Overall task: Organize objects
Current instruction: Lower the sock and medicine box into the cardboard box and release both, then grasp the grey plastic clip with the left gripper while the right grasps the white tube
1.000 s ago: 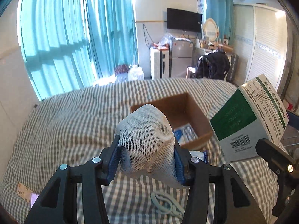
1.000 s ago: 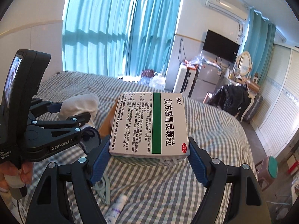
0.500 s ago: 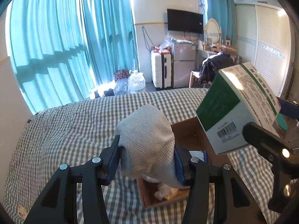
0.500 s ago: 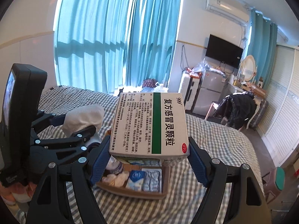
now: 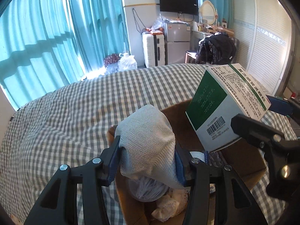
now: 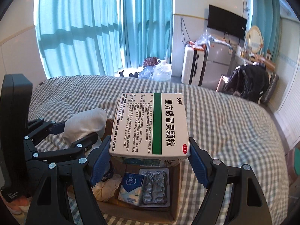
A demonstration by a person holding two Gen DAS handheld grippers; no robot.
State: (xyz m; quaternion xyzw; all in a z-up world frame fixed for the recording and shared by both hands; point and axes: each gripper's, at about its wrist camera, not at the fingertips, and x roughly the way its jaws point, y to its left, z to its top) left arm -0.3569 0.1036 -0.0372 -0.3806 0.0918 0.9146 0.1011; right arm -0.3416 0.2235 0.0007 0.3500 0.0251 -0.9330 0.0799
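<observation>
My left gripper [image 5: 147,161] is shut on a rolled grey mesh cloth [image 5: 148,142] and holds it over the left part of an open cardboard box [image 5: 243,161] on the bed. My right gripper [image 6: 150,161] is shut on a white and green medicine box [image 6: 151,125] and holds it above the same cardboard box [image 6: 174,211]. In the left wrist view the medicine box [image 5: 223,105] hangs at the right. In the right wrist view the cloth [image 6: 84,125] is at the left.
The cardboard box holds a blue tissue pack [image 6: 131,189], a foil blister pack [image 6: 154,189], a crumpled cloth [image 6: 106,187] and a plastic bag [image 5: 148,187]. The bed has a grey checked sheet [image 5: 75,108]. Curtains, a fridge and a wardrobe stand beyond.
Both grippers have moved forward over the bed with their loads. The cardboard box, ahead of them before, now lies directly under both.
</observation>
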